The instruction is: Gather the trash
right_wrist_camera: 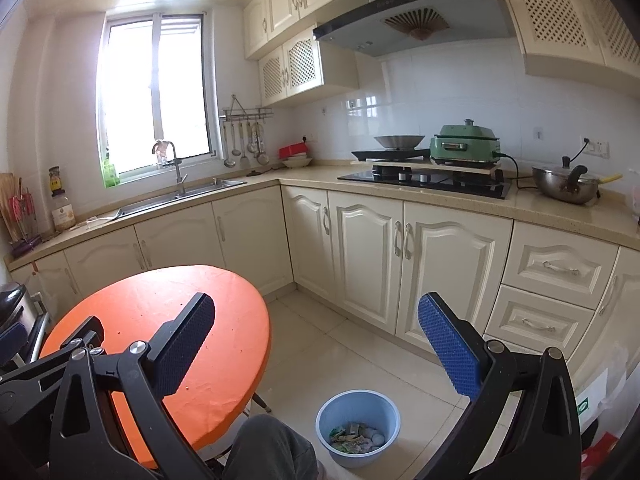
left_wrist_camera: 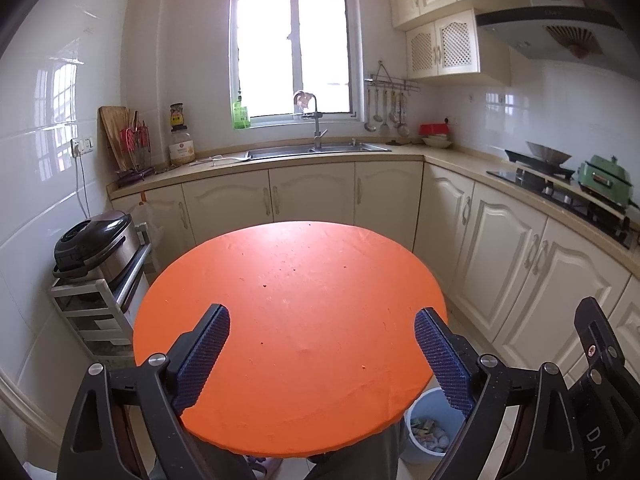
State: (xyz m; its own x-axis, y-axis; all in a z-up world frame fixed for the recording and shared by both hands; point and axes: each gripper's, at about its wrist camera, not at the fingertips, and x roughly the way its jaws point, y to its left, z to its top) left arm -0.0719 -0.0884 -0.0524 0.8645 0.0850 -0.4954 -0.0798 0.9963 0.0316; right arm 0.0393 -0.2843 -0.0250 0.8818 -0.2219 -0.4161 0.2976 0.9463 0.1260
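Observation:
A round orange table [left_wrist_camera: 296, 304] fills the middle of the left wrist view; only small crumbs dot its top. My left gripper [left_wrist_camera: 322, 330] hovers over its near half, open, with nothing between its blue pads. On the tiled floor to the table's right stands a light blue bin [right_wrist_camera: 358, 426] holding several crumpled wrappers and white wads; the same bin [left_wrist_camera: 428, 426] peeks out under the table edge. My right gripper [right_wrist_camera: 316, 320] is held above the floor beside the table, open and empty. Its black frame [left_wrist_camera: 600, 364] shows at the right edge of the left wrist view.
A person's grey trouser leg [right_wrist_camera: 268, 448] sits between table and bin. Cream cabinets [right_wrist_camera: 360, 256] line the back and right walls under a counter with a sink [left_wrist_camera: 316, 151], a hob [right_wrist_camera: 424, 182] and a green cooker [right_wrist_camera: 464, 146]. A rice cooker [left_wrist_camera: 96, 240] stands on a rack at left.

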